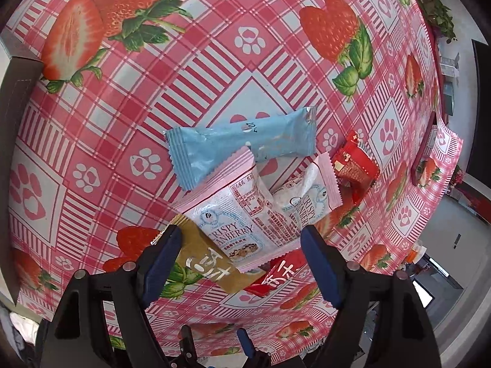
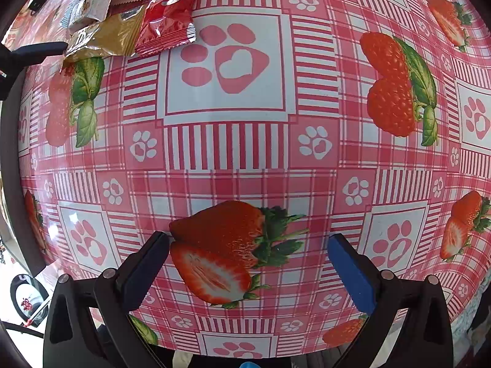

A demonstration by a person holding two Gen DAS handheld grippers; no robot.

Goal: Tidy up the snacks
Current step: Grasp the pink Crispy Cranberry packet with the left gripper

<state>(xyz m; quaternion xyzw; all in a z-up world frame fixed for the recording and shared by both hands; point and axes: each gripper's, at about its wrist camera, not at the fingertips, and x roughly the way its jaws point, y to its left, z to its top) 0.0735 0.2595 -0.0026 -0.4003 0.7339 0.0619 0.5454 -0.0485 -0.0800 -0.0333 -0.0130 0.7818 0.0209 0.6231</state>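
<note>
Snacks in sealed foil and plastic wrappers lie in 1 loose, overlapping heap on the bench (image 1: 129, 116), which is covered by a glossy pink-and-white checked cloth printed with strawberries and paw marks. In the left wrist view the heap holds a pale blue pillow-pack bar (image 1: 242, 144), a pink-edged white cranberry crisp packet (image 1: 233, 217) lying partly over it, a second packet of the same print (image 1: 307, 196) tilted beside it, a mustard-gold wrapper with white characters (image 1: 205, 260), a red wrapper with white characters (image 1: 279, 273) tucked under the cranberry packet, and a small red boxed sweet (image 1: 356, 165) just apart to the right.

The left gripper (image 1: 239, 239) hangs over the near edge of the heap with its blue-padded fingers (image 1: 162, 263) spread wide; it holds nothing, and its jaws straddle the gold wrapper and the first cranberry packet. The right gripper (image 2: 248, 245) is likewise spread wide and empty, poised over a bare patch of cloth well apart from the heap, whose gold and red wrappers show only at the upper left of its view.

Progress, as a judgement: no sorted row, group or container is visible, so the organizing appears barely begun. All 6 visible packets remain to be separated and arranged. The overlaps suggest that top packets should be lifted first.
</note>
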